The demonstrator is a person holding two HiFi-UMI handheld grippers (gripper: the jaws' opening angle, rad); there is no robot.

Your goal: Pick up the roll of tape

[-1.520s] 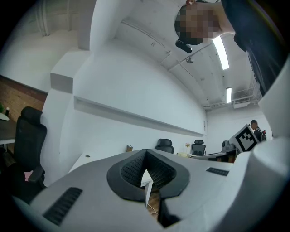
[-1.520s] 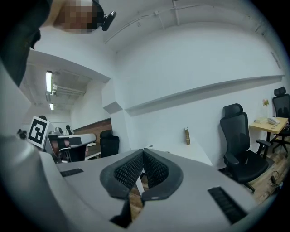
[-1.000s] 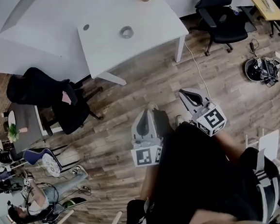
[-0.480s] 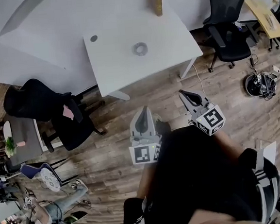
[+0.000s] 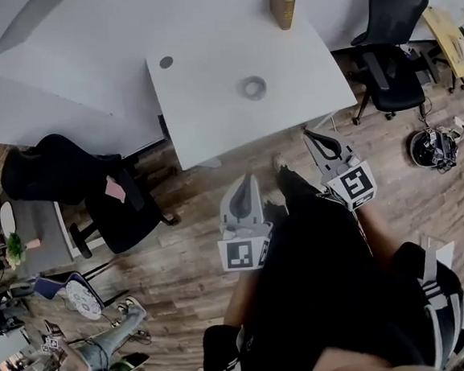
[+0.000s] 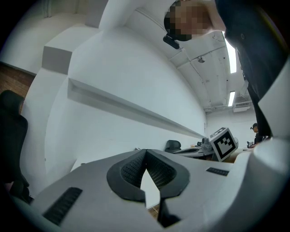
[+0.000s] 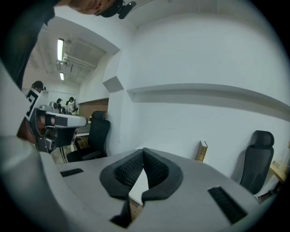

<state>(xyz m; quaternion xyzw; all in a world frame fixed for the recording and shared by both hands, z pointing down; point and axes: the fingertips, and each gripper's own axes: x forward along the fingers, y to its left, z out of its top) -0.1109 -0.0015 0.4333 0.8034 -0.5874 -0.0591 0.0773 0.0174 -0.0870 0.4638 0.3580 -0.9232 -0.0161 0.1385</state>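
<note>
The roll of tape [image 5: 253, 87] is a small grey ring lying flat near the middle of the white table [image 5: 210, 118]. My left gripper [image 5: 244, 180] hangs over the wooden floor short of the table's near edge, jaws shut and empty [image 6: 145, 152]. My right gripper [image 5: 312, 134] is near the table's front right corner, also shut with nothing between its pads [image 7: 143, 152]. Both point toward the table. Neither gripper view shows the tape.
A tan book [image 5: 282, 2] [image 7: 201, 151] stands at the table's far edge. A round cable hole [image 5: 166, 62] is at its left. Black office chairs stand at left [image 5: 94, 180] and right [image 5: 389, 42]. A person [image 5: 93, 346] sits on the floor at lower left.
Both grippers have travelled across the floor toward the table, which now lies closer; the right one has reached its corner. The book has come fully into view. The jaws stayed shut.
</note>
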